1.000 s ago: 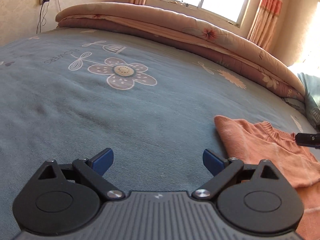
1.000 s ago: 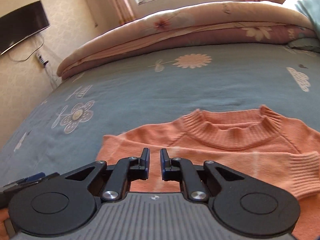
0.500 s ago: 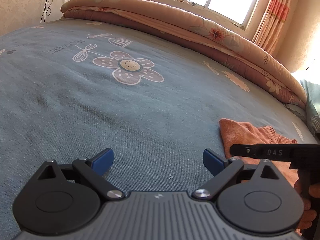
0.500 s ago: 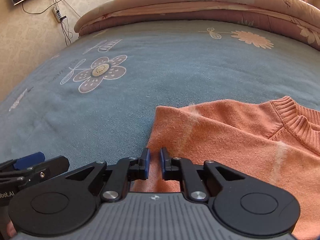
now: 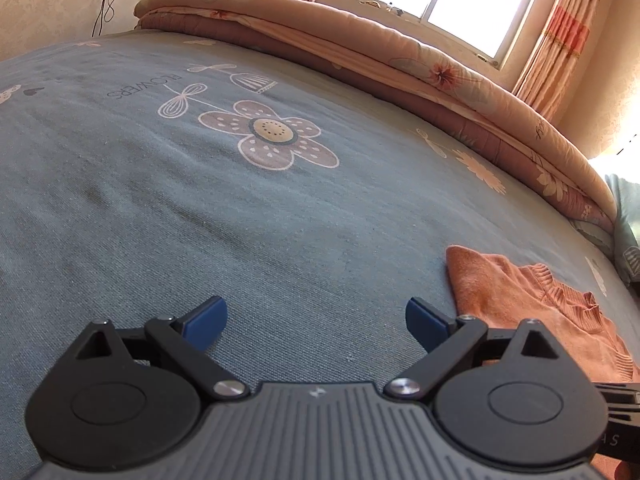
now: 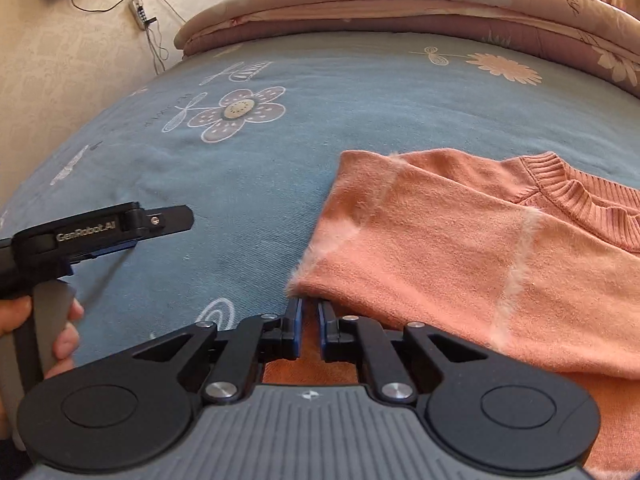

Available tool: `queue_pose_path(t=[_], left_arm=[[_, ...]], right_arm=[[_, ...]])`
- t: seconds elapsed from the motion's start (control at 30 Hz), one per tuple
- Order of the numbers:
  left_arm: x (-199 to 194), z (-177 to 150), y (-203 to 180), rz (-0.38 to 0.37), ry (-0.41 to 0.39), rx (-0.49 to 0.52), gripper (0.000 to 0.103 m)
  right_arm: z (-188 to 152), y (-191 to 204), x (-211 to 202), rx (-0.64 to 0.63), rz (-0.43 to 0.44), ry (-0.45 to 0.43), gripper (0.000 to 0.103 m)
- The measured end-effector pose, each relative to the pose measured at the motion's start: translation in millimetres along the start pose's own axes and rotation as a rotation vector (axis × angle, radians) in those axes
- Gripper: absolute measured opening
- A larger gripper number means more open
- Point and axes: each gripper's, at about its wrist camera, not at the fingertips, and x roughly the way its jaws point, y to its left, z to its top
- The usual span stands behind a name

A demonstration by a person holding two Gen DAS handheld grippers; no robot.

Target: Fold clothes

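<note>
An orange knit sweater lies on the blue flowered bedspread, its ribbed collar at the right. It also shows in the left wrist view at the right. My right gripper has its jaws nearly shut, a narrow gap between them, at the sweater's lower left folded edge; whether cloth is pinched I cannot tell. My left gripper is open and empty over bare bedspread, left of the sweater. It also shows from the side in the right wrist view.
A folded peach floral quilt runs along the far side of the bed. A window with striped curtains is behind it. A wall with a power strip and cables is at the left. Grey-green cloth lies at the far right.
The right gripper has moved left along the sweater to its left edge, jaws still nearly shut. The left gripper stays open and has shifted slightly; the right tool has dropped lower in its view.
</note>
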Motion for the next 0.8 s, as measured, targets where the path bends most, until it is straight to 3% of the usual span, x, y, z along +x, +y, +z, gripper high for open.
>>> queue_pose_path(t=[0.23,0.33,0.47,0.57,0.8], left_arm=[[0,0,0,-0.009,0.002,-0.010,0.096],[-1,0,-2,-0.019,-0.001,-0.003,0.096],[2,0,-1,-0.014,0.005,-0.012,0.096],[1,-1,-3,-0.013,0.005,0.001,0.096],[1,-1,-6,-0.016,0.012,0.019,0.096]], right_arm=[[-9,0,-5,0.064,-0.111,-0.054,0.011],[-7,-6,12,0.125,-0.090,-0.032,0.010],[-2,5,19,0.060,-0.131,-0.029,0.009],[0,1,11,0.105,-0.120,-0.010,0.009],[-5,-4,1,0.204,-0.098,-0.075,0.010]])
